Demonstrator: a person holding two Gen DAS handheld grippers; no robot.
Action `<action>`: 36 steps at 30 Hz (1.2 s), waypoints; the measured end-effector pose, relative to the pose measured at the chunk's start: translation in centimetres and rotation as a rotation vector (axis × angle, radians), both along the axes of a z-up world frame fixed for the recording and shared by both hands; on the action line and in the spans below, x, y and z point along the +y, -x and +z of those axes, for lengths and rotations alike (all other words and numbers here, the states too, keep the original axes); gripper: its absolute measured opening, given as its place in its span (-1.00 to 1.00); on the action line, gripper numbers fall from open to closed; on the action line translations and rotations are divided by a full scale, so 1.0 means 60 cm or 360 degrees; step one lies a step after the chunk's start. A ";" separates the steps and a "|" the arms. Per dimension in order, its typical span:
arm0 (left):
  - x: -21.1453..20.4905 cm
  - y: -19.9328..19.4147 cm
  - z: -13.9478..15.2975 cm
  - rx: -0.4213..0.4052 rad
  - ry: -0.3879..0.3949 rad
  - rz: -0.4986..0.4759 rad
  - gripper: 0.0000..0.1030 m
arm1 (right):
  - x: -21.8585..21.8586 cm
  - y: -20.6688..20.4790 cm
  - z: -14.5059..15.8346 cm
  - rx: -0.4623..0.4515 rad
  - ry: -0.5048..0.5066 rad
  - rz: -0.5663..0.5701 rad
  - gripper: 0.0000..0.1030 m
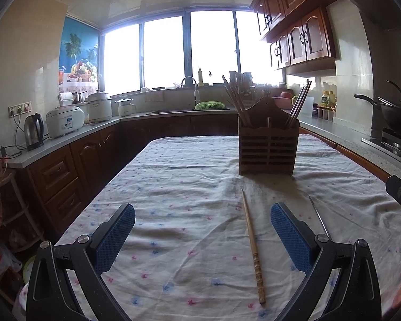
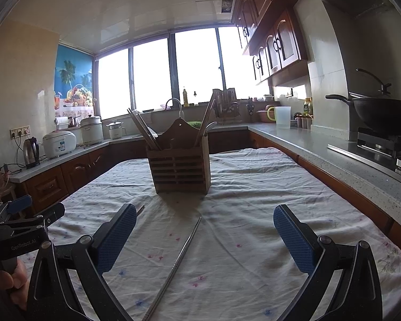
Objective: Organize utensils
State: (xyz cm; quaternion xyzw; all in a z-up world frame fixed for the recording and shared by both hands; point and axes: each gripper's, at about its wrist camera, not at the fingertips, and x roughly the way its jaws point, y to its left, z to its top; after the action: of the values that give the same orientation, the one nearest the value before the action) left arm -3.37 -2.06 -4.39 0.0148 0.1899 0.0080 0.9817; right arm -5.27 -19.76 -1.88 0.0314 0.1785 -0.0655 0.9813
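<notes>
The wooden holder [image 1: 268, 147] stands upright on the table cloth [image 1: 187, 176], and it is my landmark. Brown chopsticks [image 1: 234, 101] lean out of its left side and more chopsticks [image 1: 299, 104] lean out of its right side. A loose wooden chopstick [image 1: 252, 246] lies flat on the cloth in front of the holder, with its thin tip pointing at the holder. A thin metal chopstick [image 2: 177, 262] lies on the cloth too, in front of the holder and to the right of the wooden one. Nothing sits between the holder and these two sticks. Behind the holder is the sink tap [image 1: 189, 81] under bright windows. To the left of the holder, on the counter, are a white rice cooker [image 1: 65, 121] and a kettle [image 1: 34, 131]. To the right of the holder is a black wok [image 2: 382, 113] on the stove. The metal stick's near end is cut off at the bottom of my right view, and in my left view my own finger hides part of it. The windows are too bright to see through. My left claw [image 1: 202, 236] is spread wide and holds nothing; the wooden stick lies between its fingers, closer to the right finger. My right claw [image 2: 204, 238] is spread wide and empty too; the metal stick lies between its fingers, closer to the left one. Both claws are near the sticks and well in front of the holder.
</notes>
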 end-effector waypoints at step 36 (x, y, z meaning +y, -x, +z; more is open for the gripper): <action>-0.015 0.001 0.002 -0.0006 0.0004 0.0008 0.98 | 0.007 -0.001 0.006 -0.0012 -0.0025 0.0021 1.00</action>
State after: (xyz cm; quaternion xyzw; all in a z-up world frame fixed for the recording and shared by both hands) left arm -3.42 -2.95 -4.26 0.0131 0.1879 0.0102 0.9820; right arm -5.22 -19.34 -1.53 0.0381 0.1754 -0.0576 0.9821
